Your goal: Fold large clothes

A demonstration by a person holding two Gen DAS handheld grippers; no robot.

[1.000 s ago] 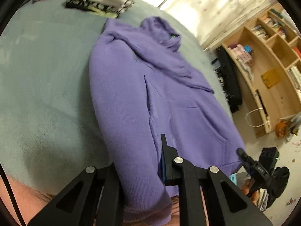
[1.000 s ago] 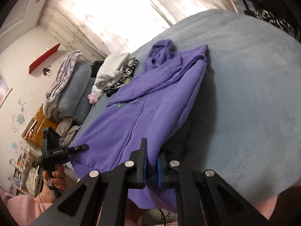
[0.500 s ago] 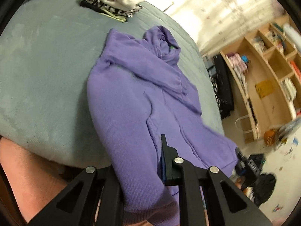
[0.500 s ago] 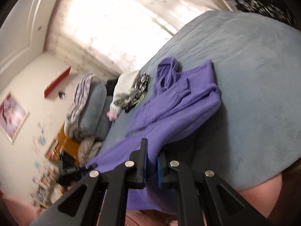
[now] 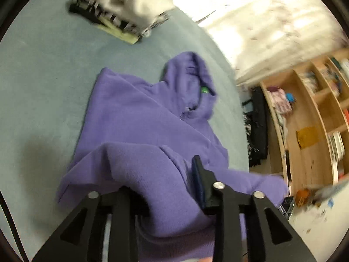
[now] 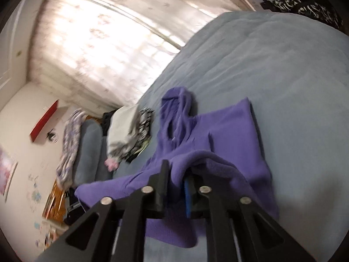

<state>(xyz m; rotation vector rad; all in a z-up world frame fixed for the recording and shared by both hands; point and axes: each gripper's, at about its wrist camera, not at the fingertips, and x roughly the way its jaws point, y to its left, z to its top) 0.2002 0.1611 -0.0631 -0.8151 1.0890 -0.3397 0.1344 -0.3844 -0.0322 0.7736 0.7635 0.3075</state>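
A purple hoodie [image 5: 139, 118] lies on a grey-blue bed [image 5: 39, 83], hood toward the far side. My left gripper [image 5: 161, 187] is shut on the hoodie's bottom hem, and the fabric drapes over its left finger. My right gripper [image 6: 176, 183] is shut on the other hem corner of the hoodie [image 6: 231, 135]. Both hold the lower part lifted and carried over the upper body, so the hem hangs doubled above the chest. The hood [image 6: 176, 100] lies flat beyond.
A pile of folded clothes [image 5: 122, 6] sits at the bed's far side, also seen in the right wrist view [image 6: 128, 135]. Wooden shelves [image 5: 316, 118] stand to the right of the bed. Pillows and blankets [image 6: 82, 144] lie at the bed's head, below a curtained window [image 6: 109, 43].
Both grippers have lifted the hem and carried it forward toward the hood. The lower half of the hoodie now folds over the upper half. The grip has not changed.
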